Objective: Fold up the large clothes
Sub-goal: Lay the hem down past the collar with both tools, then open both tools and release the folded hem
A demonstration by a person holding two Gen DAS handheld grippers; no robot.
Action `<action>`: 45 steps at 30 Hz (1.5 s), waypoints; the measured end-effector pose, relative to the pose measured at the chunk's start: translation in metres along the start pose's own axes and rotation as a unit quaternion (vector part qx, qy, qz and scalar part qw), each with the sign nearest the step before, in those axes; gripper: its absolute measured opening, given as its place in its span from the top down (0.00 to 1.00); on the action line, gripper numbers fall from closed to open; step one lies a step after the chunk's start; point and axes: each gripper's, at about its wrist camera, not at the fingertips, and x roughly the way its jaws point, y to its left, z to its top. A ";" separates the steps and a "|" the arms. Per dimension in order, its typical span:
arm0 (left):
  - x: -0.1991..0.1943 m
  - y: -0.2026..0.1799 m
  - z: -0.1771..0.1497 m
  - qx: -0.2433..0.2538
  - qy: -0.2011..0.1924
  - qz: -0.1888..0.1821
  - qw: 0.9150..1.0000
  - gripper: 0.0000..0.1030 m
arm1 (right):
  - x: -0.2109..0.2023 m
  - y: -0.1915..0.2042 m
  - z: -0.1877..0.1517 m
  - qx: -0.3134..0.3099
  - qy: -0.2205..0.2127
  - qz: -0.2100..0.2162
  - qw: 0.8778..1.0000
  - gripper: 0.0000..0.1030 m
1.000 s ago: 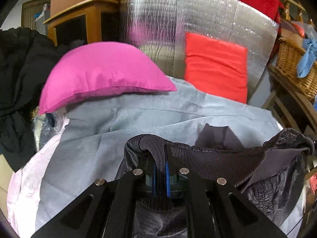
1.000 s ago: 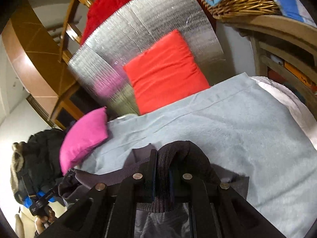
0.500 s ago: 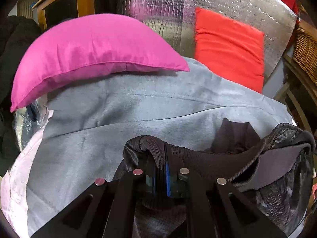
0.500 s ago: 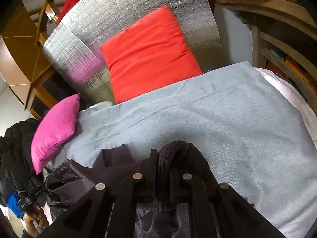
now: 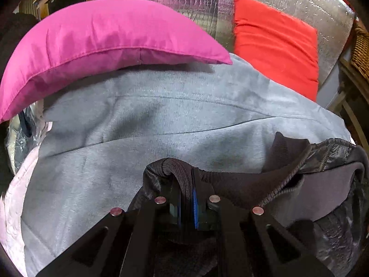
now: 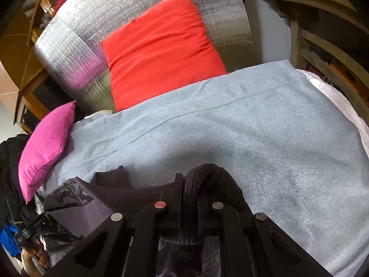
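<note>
Both grippers lower (nearer blanket (image 5: 161,124)), jacket (image 5: 253,184) still clamped

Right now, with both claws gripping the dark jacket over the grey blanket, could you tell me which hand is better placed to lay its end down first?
Probably the right. The right claw has open grey blanket ahead, while the left claw, also shut on the dark jacket's ribbed edge, faces the pink pillow lying on the blanket.
</note>
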 end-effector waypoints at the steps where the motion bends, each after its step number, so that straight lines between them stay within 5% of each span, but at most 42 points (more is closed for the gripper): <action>1: 0.003 0.000 0.000 -0.001 0.002 0.001 1.000 0.92 | 0.003 -0.001 0.000 0.001 0.003 -0.002 1.000 0.91; 9: 0.010 -0.006 -0.003 0.005 -0.021 0.012 1.000 0.88 | 0.022 -0.009 -0.006 0.027 0.025 -0.007 0.999 0.89; 16: -0.010 0.020 0.003 -0.044 -0.008 -0.058 0.997 0.75 | 0.006 -0.015 -0.005 0.050 0.021 0.037 0.998 0.78; 17: -0.015 0.024 0.003 -0.052 -0.014 -0.059 0.997 0.51 | 0.002 -0.017 -0.005 0.054 0.018 0.049 0.997 0.72; 19: -0.028 0.035 0.002 -0.075 -0.055 -0.038 0.995 0.18 | -0.007 -0.021 -0.003 0.066 -0.001 0.048 0.997 0.00; 21: -0.042 0.046 0.001 -0.089 -0.100 -0.026 0.991 0.17 | -0.018 -0.026 -0.001 0.075 -0.024 0.056 0.995 0.00; 27: -0.046 0.056 -0.004 -0.027 -0.107 -0.011 0.994 0.17 | -0.033 -0.026 0.002 0.026 -0.023 0.060 0.998 0.00; 34: -0.006 0.038 -0.004 0.044 -0.049 -0.018 0.998 0.17 | 0.002 -0.013 -0.005 -0.100 0.031 -0.006 0.995 0.01; 41: 0.032 0.015 0.001 0.076 0.005 -0.027 0.997 0.17 | 0.024 -0.015 0.000 -0.115 0.033 -0.013 0.993 0.04; 45: 0.033 0.013 -0.002 0.070 -0.010 -0.034 0.997 0.21 | 0.037 -0.009 0.001 -0.126 0.043 -0.006 0.991 0.24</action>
